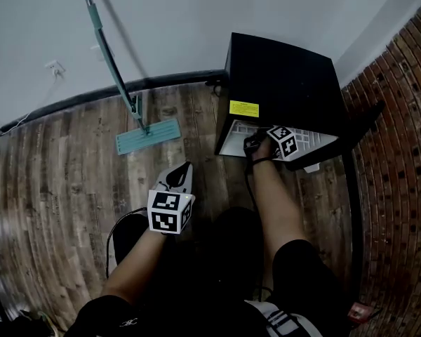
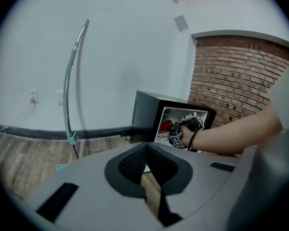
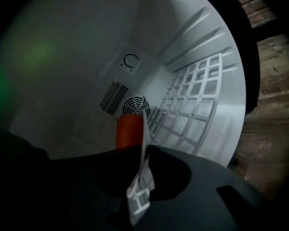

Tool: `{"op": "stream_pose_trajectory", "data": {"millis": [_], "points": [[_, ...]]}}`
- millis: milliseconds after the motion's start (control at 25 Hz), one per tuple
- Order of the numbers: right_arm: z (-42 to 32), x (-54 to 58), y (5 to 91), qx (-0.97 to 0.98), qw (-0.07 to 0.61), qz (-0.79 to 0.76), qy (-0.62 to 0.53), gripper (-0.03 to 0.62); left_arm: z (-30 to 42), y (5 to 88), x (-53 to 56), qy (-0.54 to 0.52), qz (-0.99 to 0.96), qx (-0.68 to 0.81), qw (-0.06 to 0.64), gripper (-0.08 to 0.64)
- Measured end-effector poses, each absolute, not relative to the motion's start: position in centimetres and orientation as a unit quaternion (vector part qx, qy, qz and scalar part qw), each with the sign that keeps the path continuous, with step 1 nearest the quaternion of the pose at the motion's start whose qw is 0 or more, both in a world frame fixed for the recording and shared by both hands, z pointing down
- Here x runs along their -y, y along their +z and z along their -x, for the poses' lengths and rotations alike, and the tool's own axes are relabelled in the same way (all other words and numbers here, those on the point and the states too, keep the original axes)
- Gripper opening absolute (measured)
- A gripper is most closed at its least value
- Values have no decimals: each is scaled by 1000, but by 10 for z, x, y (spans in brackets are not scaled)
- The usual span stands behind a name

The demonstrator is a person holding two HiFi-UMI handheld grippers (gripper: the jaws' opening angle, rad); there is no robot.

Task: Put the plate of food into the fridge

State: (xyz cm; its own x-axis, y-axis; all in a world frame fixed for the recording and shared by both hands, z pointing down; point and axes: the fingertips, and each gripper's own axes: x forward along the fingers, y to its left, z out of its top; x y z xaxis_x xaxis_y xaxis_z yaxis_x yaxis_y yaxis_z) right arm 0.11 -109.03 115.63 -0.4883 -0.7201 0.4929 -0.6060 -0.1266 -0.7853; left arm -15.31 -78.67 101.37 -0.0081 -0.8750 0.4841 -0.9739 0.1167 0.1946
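Right gripper (image 1: 279,143) is reaching into the open black mini fridge (image 1: 284,83), which stands on the wooden floor (image 1: 70,181) against the wall. Its jaws are clamped nearly together on the thin rim of a white plate (image 3: 143,170) (seen edge-on). A red piece of food (image 3: 129,129) rests on the plate. The plate is inside the white compartment, near the wire shelf (image 3: 195,102) and in front of the round rear vent (image 3: 135,105).

Left gripper (image 1: 174,188) hangs over the floor, well apart from the fridge. Its jaw tips meet and hold nothing. A mop (image 1: 147,136) leans against the wall.
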Motion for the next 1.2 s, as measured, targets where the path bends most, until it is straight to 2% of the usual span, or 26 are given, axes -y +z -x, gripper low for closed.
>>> {"op": "stream_pose_trajectory", "data": {"millis": [80, 120, 240, 320, 480, 520, 560, 600, 800, 1200], "points": [[-9, 1086, 1161, -663, 34, 529, -528, 59, 152, 1016, 783, 100, -657, 703, 255, -5], [-16, 1087, 1161, -667, 31, 543, -509, 91, 151, 1017, 781, 99, -657, 701, 260, -6], [-30, 1090, 1157, -685, 4, 574, -449, 130, 150, 1021, 779, 101, -658, 697, 267, -5], [-35, 1091, 1151, -699, -21, 591, -403, 223, 153, 1023, 780, 106, -658, 697, 264, -5], [-54, 1094, 1129, -707, -26, 621, -337, 253, 152, 1022, 782, 105, -660, 696, 261, -5], [-58, 1093, 1125, -707, -18, 619, -340, 239, 152, 1022, 783, 103, -661, 696, 262, -6], [-60, 1090, 1122, -710, -12, 612, -348, 151, 151, 1021, 784, 101, -661, 695, 263, -5], [-61, 1084, 1120, -716, -12, 600, -358, 18, 151, 1020, 785, 100, -661, 696, 262, -5], [-42, 1033, 1095, -789, -51, 515, -331, 12, 150, 1015, 795, 100, -662, 699, 249, -6], [-12, 906, 945, -899, -98, 421, -68, 12, 121, 967, 822, 87, -702, 669, 228, -5]]}}
